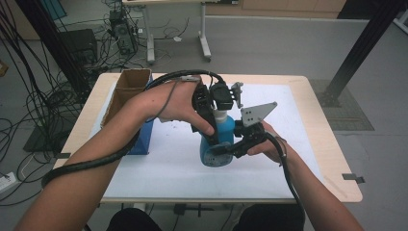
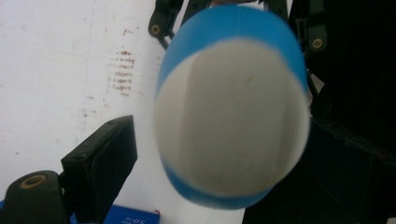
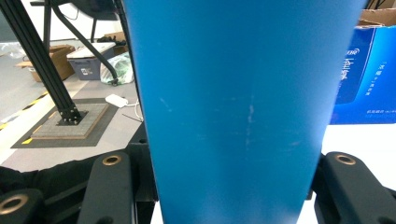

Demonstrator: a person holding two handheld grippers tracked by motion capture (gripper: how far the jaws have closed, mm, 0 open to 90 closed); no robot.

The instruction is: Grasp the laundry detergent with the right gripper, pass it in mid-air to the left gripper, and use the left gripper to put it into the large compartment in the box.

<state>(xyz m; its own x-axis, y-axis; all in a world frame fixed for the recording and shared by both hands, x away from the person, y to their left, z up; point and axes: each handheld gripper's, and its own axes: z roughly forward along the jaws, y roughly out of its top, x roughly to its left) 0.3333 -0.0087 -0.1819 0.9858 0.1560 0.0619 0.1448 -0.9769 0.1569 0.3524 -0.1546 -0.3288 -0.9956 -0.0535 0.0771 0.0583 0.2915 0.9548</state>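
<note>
A blue bottle with a white top is held up over the middle of the white mat. My right gripper comes in from the right and is shut on its body. In the right gripper view the blue bottle spans the space between the black jaws of my right gripper. My left gripper points down over the bottle's top. In the left gripper view the blurred white-and-blue bottle sits between the jaws of my left gripper; a strip of mat shows between the left jaw and the bottle.
A blue box and an open cardboard box stand at the table's left side. The white mat covers most of the tabletop. A black frame post rises at the back right, and cables lie on the floor at the left.
</note>
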